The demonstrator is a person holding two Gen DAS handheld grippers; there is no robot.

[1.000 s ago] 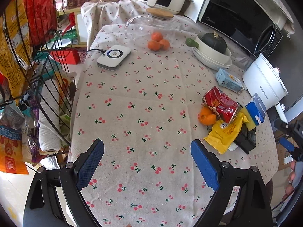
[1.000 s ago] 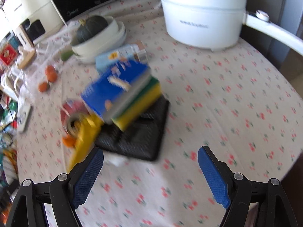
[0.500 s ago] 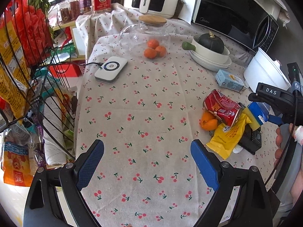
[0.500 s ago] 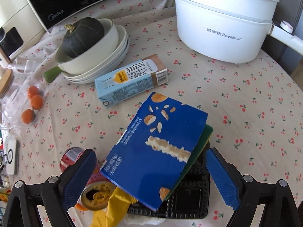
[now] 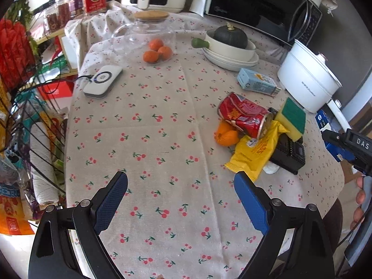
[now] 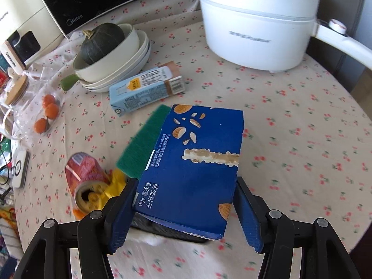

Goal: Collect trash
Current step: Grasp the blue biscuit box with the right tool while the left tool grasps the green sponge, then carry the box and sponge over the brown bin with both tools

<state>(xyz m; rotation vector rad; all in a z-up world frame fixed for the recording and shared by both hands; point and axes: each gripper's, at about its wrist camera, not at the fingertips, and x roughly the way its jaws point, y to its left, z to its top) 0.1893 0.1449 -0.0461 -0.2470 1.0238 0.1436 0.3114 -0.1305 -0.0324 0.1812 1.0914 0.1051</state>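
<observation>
A blue biscuit box (image 6: 197,162) sits between the jaws of my right gripper (image 6: 186,181), which are closing with both pads against its sides. In the left wrist view the box (image 5: 322,118) is at the far right, off the pile, with the right gripper (image 5: 348,139). The pile holds a crushed red can (image 5: 244,116), a yellow wrapper (image 5: 253,153), orange peel (image 5: 225,134), a yellow-green sponge (image 5: 291,116), a black block (image 5: 290,153) and white tissue (image 5: 270,168). A light blue milk carton (image 6: 144,90) lies behind. My left gripper (image 5: 180,176) hangs open over bare cloth.
A white electric pot (image 6: 255,23) stands at the back right, stacked bowls with a dark squash (image 6: 102,41) behind the carton. A glass jar with tangerines (image 5: 155,48) and a white charger (image 5: 103,81) sit far left. A wire rack (image 5: 28,116) borders the table's left edge.
The right gripper came in over the blue box and its jaws narrowed onto it. In the left wrist view the box has left the sponge and moved right. The left gripper drifted slightly.
</observation>
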